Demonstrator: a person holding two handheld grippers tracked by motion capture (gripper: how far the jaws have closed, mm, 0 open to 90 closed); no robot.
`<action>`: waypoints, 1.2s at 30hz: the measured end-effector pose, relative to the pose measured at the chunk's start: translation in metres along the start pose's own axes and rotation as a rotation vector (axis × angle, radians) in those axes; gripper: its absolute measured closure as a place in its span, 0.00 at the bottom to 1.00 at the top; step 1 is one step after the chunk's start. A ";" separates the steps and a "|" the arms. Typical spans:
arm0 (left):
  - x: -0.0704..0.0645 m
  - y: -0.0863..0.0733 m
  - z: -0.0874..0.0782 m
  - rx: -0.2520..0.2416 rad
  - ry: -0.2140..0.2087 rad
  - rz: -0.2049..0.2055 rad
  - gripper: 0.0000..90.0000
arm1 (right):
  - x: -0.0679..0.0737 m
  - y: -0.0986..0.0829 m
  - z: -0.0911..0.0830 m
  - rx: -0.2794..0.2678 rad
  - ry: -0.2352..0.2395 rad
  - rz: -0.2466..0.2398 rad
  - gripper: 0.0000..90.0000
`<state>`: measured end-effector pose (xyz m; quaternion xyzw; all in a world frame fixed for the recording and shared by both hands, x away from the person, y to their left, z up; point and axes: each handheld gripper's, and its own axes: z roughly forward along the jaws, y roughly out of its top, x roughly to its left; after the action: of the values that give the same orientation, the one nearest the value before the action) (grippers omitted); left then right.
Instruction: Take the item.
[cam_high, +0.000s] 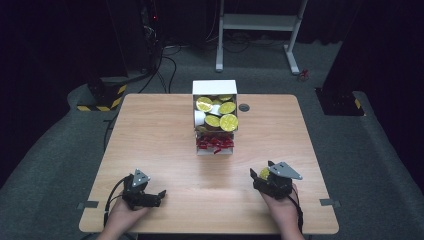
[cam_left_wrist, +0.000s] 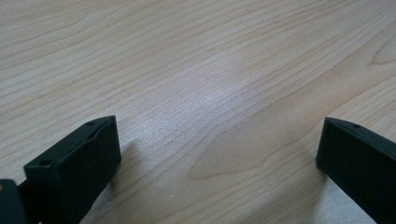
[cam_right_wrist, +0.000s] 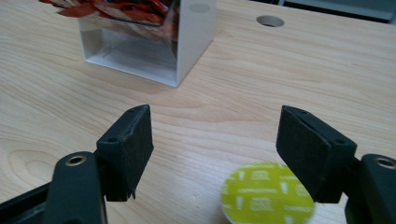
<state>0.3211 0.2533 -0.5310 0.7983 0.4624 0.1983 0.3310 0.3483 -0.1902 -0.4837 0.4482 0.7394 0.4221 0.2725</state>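
A white open box (cam_high: 215, 88) stands at the table's far middle. It holds several yellow-lidded capsules (cam_high: 228, 122), and red packets (cam_high: 215, 143) fill its front compartment. One more yellow-lidded capsule (cam_right_wrist: 267, 192) (cam_high: 263, 173) lies on the wood between the jaws of my right gripper (cam_right_wrist: 215, 126) (cam_high: 260, 169), close to the right jaw and not touched by either. That gripper is open. My left gripper (cam_left_wrist: 218, 135) (cam_high: 156, 193) rests low at the near left, open over bare wood with nothing between its jaws.
The wooden table (cam_high: 160, 135) has a round cable hole (cam_high: 244, 107) (cam_right_wrist: 270, 20) just right of the box (cam_right_wrist: 140, 51). Past the far edge are a white desk frame (cam_high: 260, 22) and black equipment on grey floor.
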 end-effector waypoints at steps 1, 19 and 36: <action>0.000 0.000 0.000 0.000 0.000 0.000 0.00 | 0.000 0.000 0.000 0.000 0.000 0.000 0.30; 0.000 0.000 0.000 0.001 -0.002 0.002 0.00 | 0.071 -0.011 0.040 0.084 0.138 -0.152 0.24; -0.001 -0.001 -0.001 0.000 0.000 -0.010 0.01 | 0.097 -0.009 0.064 0.250 0.227 -0.177 0.22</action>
<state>0.3199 0.2530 -0.5310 0.7960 0.4664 0.1966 0.3321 0.3511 -0.0811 -0.5258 0.3614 0.8485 0.3493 0.1656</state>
